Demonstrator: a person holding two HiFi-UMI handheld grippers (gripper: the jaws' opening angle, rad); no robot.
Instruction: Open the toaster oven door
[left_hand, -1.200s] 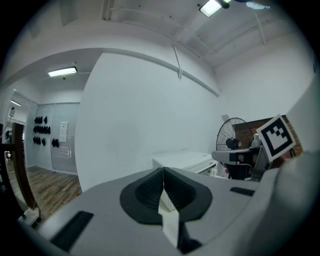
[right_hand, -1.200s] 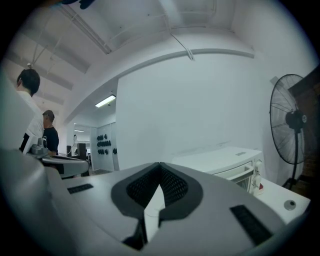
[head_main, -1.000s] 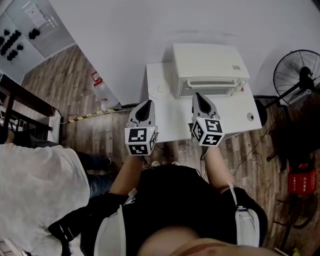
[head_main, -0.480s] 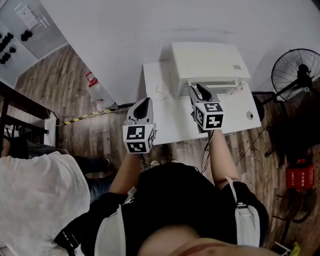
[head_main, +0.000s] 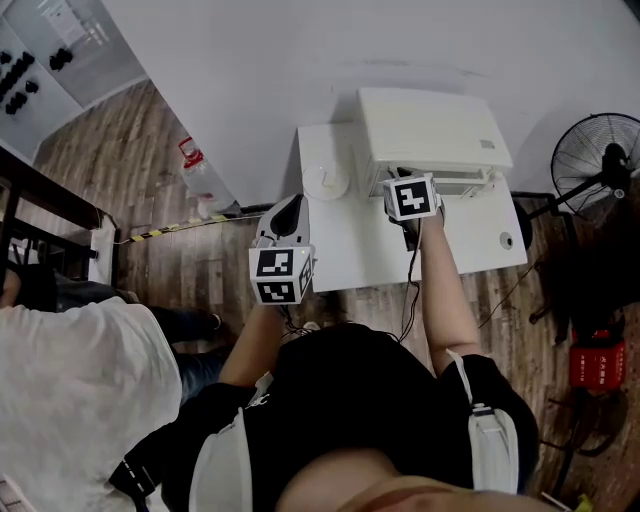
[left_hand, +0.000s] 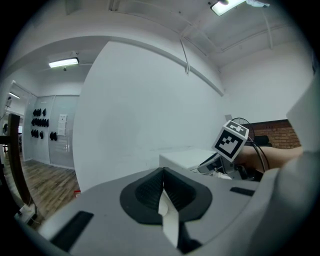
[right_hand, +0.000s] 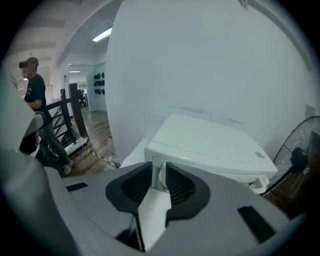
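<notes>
Both right gripper (right_hand: 158, 167) jaws, just closing, press the toaster oven door handle (right_hand: 159, 176).

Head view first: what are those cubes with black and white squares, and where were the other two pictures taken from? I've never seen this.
No robot here: a person holds a gripper in each hand, and the patterned cubes are part of those grippers. The head view looks down from the person's head onto a white table with a white toaster oven on it. The other two pictures come from cameras riding on each gripper, looking along its jaws. The left gripper is shut and empty, held near the table's edge. The right gripper is at the oven's front; its jaws have just been closing, and the door handle sits between them, apparently gripped.
</notes>
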